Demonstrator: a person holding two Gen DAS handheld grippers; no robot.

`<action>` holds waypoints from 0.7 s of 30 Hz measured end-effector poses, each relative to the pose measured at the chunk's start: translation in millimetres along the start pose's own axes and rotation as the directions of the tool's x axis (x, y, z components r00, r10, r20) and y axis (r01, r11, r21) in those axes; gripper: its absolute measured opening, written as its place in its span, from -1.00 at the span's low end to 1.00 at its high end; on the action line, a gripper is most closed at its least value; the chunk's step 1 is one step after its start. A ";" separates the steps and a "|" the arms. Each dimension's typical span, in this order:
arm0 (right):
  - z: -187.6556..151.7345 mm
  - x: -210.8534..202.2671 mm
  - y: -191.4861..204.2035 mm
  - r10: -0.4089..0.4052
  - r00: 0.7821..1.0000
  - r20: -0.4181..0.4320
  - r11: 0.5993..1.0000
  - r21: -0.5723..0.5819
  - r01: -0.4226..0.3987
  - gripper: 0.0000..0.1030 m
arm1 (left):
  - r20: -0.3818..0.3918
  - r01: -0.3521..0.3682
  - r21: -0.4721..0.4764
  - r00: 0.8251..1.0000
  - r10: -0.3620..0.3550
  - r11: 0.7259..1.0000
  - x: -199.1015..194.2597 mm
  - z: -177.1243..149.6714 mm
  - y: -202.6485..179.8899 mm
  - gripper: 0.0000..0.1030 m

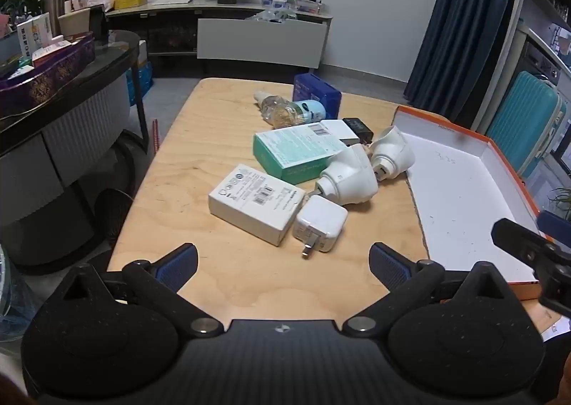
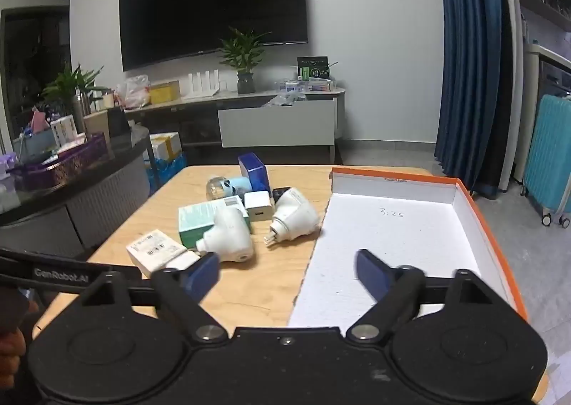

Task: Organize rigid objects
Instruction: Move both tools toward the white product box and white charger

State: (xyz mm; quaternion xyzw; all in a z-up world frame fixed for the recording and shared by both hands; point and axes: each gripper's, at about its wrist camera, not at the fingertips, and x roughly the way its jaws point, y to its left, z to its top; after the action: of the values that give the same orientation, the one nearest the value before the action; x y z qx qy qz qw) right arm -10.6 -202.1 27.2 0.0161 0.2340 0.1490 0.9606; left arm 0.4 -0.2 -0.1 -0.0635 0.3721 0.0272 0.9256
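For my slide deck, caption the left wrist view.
Open left gripper hovers before chargers and boxes cluttering the wooden table, beside the empty orange-rimmed box.

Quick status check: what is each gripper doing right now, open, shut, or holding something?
Left gripper: open wide, nothing between its fingers, above the wooden table.
Right gripper: open wide, holding nothing, at the edge of the orange-rimmed box.

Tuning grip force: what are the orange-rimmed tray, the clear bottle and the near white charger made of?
Orange-rimmed tray: looks like cardboard, matte white inside, thin folded walls. Clear bottle: likely plastic, glossy, see-through. White charger: hard plastic, smooth satin shell, metal prongs.
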 end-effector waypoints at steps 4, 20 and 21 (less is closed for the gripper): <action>1.0 0.7 14.8 -0.055 0.998 -0.020 0.998 -0.021 0.055 0.99 | -0.001 0.003 -0.011 1.000 -0.003 1.000 0.9 0.5 2.3 1.00; -10.3 7.6 42.8 -0.022 0.999 -0.041 1.000 0.007 0.022 0.98 | 0.002 -0.048 0.012 0.999 0.048 0.999 -3.7 -0.6 17.2 1.00; -10.0 9.3 43.4 -0.011 0.999 -0.048 1.000 0.012 0.012 0.98 | 0.003 -0.050 0.013 0.999 0.050 0.999 -3.3 -0.3 17.0 1.00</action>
State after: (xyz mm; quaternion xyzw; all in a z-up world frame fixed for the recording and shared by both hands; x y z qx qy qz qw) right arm -19.4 -158.4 18.5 0.0171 0.2582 0.1424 0.9554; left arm -3.9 16.6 0.3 -0.0480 0.3726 0.0478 0.9255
